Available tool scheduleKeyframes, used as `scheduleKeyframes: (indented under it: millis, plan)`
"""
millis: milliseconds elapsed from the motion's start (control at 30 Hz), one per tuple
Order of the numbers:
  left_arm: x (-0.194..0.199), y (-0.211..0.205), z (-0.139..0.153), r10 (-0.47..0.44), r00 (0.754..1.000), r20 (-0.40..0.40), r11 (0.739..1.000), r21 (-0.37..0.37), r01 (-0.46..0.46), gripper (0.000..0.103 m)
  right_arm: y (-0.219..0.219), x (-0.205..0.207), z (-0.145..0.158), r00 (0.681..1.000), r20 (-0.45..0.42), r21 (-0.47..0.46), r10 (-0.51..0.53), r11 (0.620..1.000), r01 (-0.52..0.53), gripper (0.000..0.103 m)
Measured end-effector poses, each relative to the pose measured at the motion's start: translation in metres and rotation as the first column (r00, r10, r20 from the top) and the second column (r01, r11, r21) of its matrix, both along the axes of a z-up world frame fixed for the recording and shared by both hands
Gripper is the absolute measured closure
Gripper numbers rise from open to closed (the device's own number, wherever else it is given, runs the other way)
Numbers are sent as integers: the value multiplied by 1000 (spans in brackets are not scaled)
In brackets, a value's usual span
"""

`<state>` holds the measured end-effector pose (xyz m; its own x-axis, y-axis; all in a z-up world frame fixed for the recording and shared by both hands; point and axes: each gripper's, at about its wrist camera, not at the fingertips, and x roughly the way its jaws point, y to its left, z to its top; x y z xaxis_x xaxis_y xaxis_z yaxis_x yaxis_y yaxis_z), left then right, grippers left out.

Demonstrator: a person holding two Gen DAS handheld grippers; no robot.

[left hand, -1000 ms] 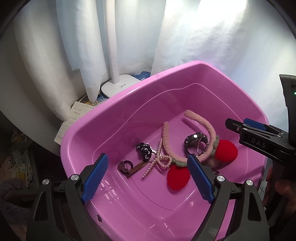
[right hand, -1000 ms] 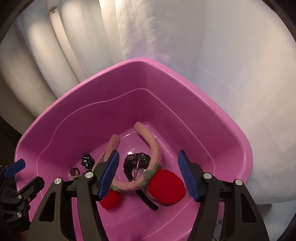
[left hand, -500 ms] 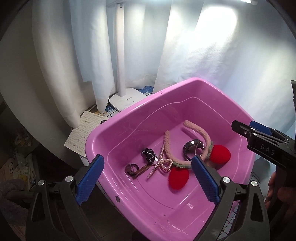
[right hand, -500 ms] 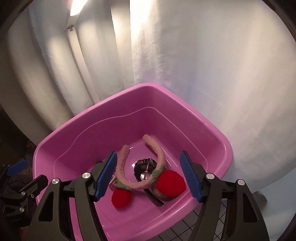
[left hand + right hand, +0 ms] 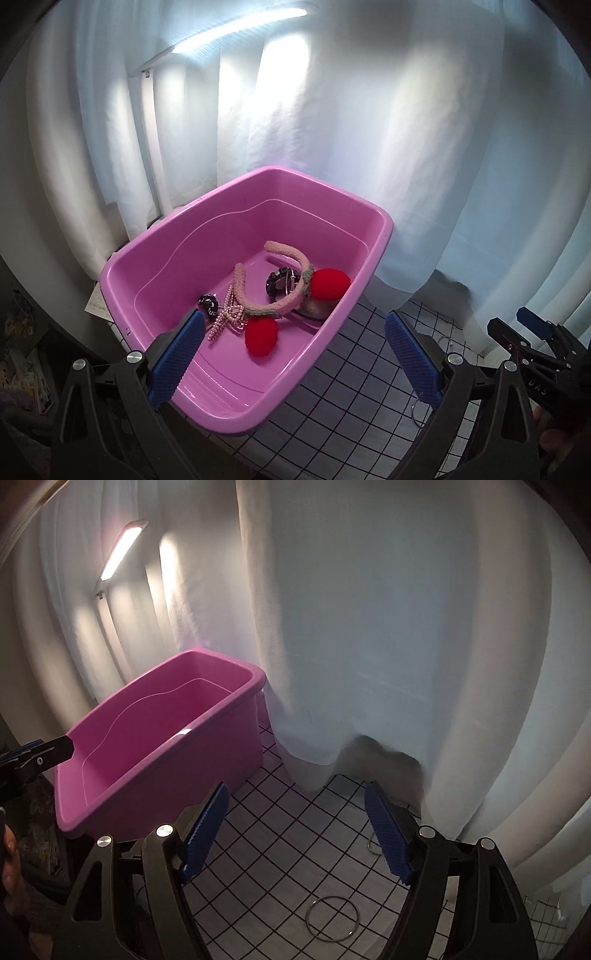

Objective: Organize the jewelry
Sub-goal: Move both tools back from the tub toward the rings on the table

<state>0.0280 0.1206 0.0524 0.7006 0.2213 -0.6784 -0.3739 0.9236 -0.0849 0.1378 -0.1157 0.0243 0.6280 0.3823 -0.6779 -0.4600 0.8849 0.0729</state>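
Both grippers have pulled back and up from the pink tub (image 5: 369, 254), so more of the checked surface (image 5: 343, 391) shows now than a second ago.

Left gripper (image 5: 295, 354) hovers above the tub's near corner with its jaws spread wide and nothing between them; right gripper (image 5: 295, 830) hangs over the checked surface beside the tub, its jaws also spread and bare. Inside the tub lie a fuzzy headband (image 5: 277, 291) with two red pompoms, a watch (image 5: 280, 284) within its curve, a pearl bow clip (image 5: 229, 317) and a black hair clip (image 5: 208, 304). A metal ring (image 5: 332, 912) lies flat on the surface between the right jaws. White curtains (image 5: 369, 627) hang behind, lit by a lamp (image 5: 236, 29).
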Motion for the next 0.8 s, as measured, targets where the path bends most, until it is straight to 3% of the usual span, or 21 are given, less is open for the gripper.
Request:
scheduleKeyframes:
  millis: [133, 300, 633, 800]
  plan:
    - [-6, -47, -1, -46, 999, 22, 999, -12, 47, 6, -61, -10, -20, 998, -45, -14, -45, 999, 44, 30]
    - [-14, -91, -12, -51, 999, 10, 997, -50, 51, 6, -99, -21, -42, 997, -79, 2, -19, 1000, 19, 30]
    - [3, -127, -56, -106, 990, -91, 990, -102, 97, 6, -88, 2, -84, 993, -106, -55, 57, 996, -63, 30]
    - [13, -134, -84, -54, 987, -153, 991, -125, 34, 6, -80, 34, -111, 982, -147, -61, 121, 990, -131, 30]
